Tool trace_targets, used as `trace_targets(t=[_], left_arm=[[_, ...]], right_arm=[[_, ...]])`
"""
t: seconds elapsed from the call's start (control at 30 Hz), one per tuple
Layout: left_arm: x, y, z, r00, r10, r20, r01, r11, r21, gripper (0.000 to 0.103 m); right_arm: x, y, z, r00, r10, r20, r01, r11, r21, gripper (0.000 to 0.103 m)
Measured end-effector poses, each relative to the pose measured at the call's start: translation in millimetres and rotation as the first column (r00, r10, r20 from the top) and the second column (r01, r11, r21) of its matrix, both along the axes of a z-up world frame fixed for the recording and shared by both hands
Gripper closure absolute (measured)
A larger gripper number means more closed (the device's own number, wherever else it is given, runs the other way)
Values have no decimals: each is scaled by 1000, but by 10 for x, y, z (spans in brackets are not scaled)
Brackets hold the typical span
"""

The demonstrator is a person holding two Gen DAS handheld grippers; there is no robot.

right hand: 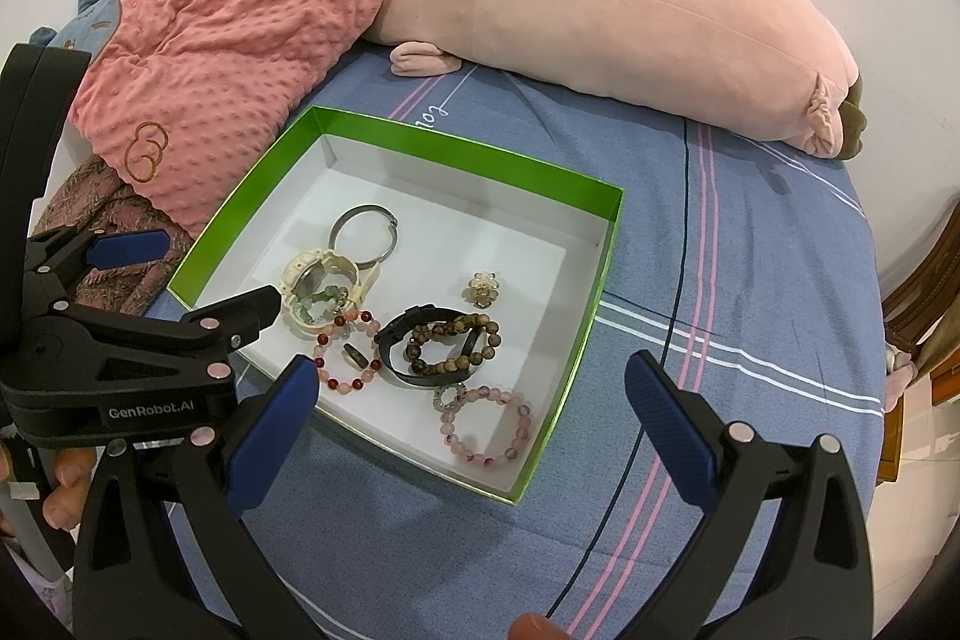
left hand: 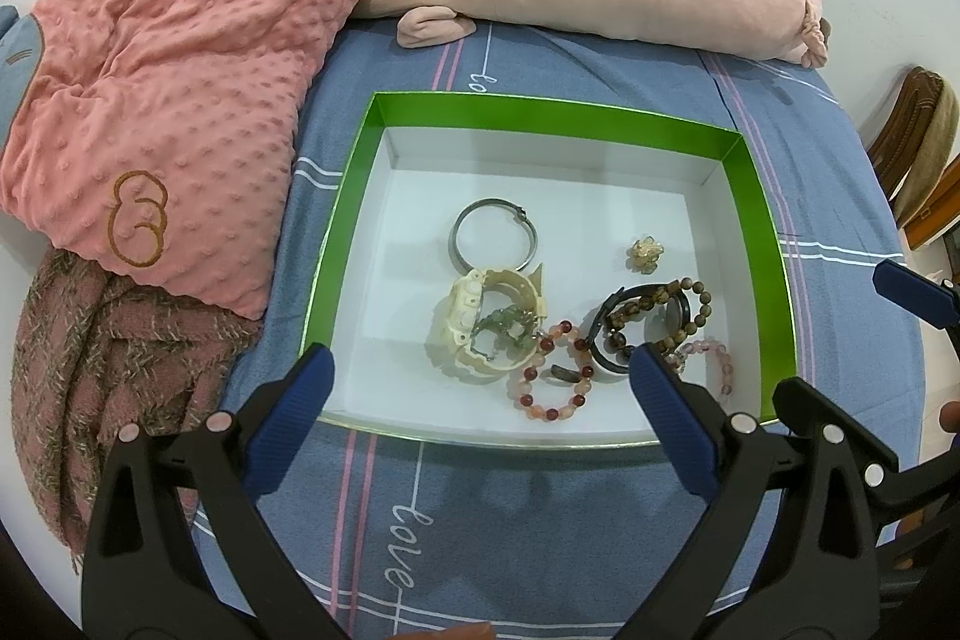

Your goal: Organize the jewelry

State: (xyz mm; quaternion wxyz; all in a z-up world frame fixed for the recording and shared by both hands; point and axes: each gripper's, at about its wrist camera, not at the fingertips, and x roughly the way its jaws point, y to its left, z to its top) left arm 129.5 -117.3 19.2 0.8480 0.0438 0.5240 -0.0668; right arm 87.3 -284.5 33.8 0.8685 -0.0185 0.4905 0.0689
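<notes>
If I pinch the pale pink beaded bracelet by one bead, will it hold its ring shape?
Probably not: the pale pink beaded bracelet looks strung, so it should droop. Its round, glossy beads may slip or roll. It lies apart, near the green-rimmed box wall.

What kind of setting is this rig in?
Likely a home bedroom, working on a bed: a blue striped sheet is the work surface, with a long pink plush pillow and a dotted pink blanket against a wall. The green-rimmed box of jewelry sits on it.

Bright, even indoor light, soft shadows, strong fisheye edge distortion.
</notes>
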Motion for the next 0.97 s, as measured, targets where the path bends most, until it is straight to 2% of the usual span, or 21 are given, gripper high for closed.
trace_targets(t=[0.83,0.97], left_arm=[[8,15,28,1000,-1,2,1,1000,8,3],[-78,29,95,999,29,19,-30,998,54,3]], right_arm=[[-2,5,2,1000,-2,0,2,1000,1,1],[-38,-64,30,999,-28,34,28,1000,6,1]])
